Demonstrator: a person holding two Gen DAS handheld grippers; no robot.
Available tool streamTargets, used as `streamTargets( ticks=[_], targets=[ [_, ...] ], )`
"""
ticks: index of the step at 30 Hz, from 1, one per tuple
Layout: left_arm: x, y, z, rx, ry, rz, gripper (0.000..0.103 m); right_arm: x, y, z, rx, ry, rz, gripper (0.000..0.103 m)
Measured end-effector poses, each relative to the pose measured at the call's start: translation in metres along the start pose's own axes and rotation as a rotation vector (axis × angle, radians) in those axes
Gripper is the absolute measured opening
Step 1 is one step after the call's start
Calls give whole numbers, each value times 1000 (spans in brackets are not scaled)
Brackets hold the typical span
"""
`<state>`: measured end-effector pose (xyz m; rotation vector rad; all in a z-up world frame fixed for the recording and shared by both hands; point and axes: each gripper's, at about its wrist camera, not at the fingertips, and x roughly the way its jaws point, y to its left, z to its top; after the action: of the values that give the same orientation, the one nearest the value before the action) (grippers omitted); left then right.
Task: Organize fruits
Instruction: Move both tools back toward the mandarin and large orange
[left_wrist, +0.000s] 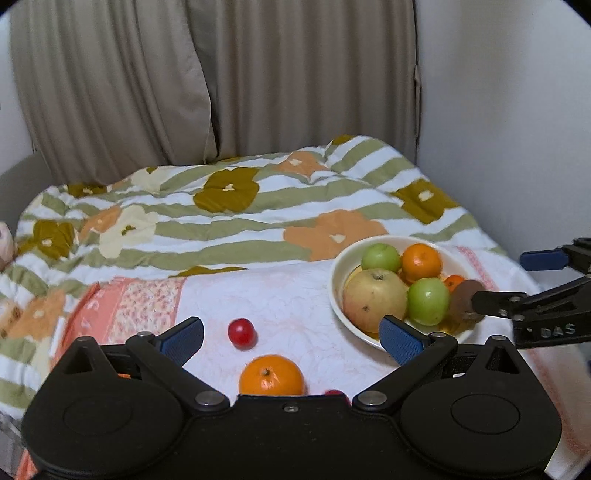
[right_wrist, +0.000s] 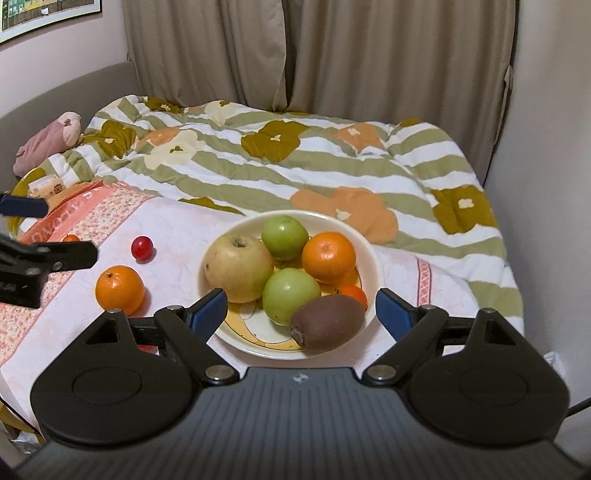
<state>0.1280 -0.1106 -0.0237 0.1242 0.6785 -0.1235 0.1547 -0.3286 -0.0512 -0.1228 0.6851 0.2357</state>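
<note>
The loose orange (left_wrist: 271, 374) lies on the bed's pink cloth (left_wrist: 295, 295) dead ahead between the left gripper's (left_wrist: 291, 338) wide-open, empty jaws, while the right gripper (right_wrist: 301, 308), likewise open, seems parked over the bowl (right_wrist: 371, 254).

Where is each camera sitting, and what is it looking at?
Left wrist view: sits on the left hand-held gripper, looking forward over the bed at a loose orange and small red fruit; its own open blue fingers show, plus the right hand-held gripper at the right edge.
Right wrist view: sits on the right hand-held gripper, looking down at the bowl with the kiwi; its open fingers show, with the left one at the left edge.
Both views share the bowl, orange, red fruit and flowered blanket.
</note>
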Motion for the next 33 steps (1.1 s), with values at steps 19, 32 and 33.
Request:
streamTargets(
  ticks=[19,32,33],
  targets=[
    [-80,97,-26,10,-134,56,103,-54,117,8,51,-41,-10,102],
    [-21,165,-50,118,-64,8,101,-3,200,-18,135,11,-42,102],
    [-13,170,-51,117,-53,-9,101,2,204,-21,142,13,-46,102]
  ],
)
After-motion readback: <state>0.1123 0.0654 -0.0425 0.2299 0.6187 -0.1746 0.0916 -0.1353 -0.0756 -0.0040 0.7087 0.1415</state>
